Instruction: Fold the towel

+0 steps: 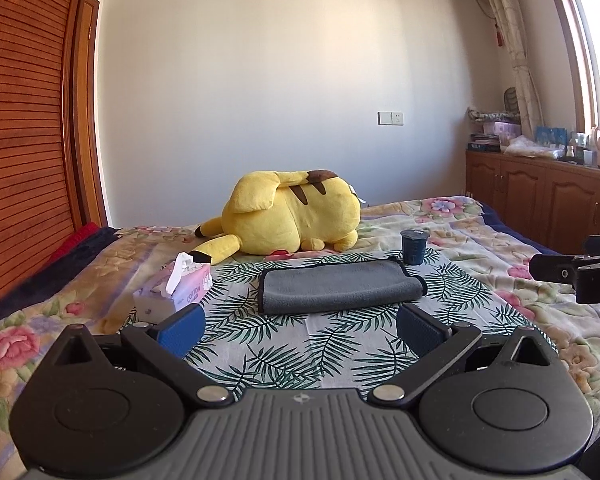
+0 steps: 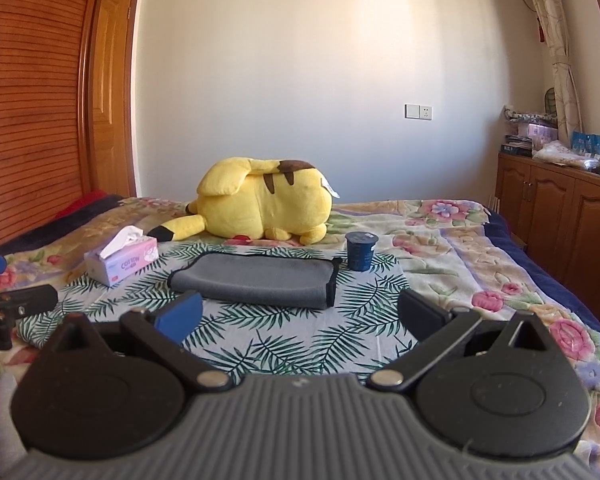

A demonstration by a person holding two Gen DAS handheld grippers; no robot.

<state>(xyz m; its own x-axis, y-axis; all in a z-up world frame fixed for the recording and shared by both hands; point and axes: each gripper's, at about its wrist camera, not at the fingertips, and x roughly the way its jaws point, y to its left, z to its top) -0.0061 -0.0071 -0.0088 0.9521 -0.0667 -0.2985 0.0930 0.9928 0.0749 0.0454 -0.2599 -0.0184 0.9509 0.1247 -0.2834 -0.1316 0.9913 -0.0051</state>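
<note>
Both hand-held grippers, left (image 1: 300, 330) and right (image 2: 300, 318), gape empty | grey microfibre towel (image 1: 338, 286) lies folded on leaf-print cloth (image 1: 284, 354), bed | step: likely done or refold | next: you check edges.

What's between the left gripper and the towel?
Nothing: only bare leaf-print cloth lies between the open left gripper and the grey towel, seen in the left wrist view.
</note>
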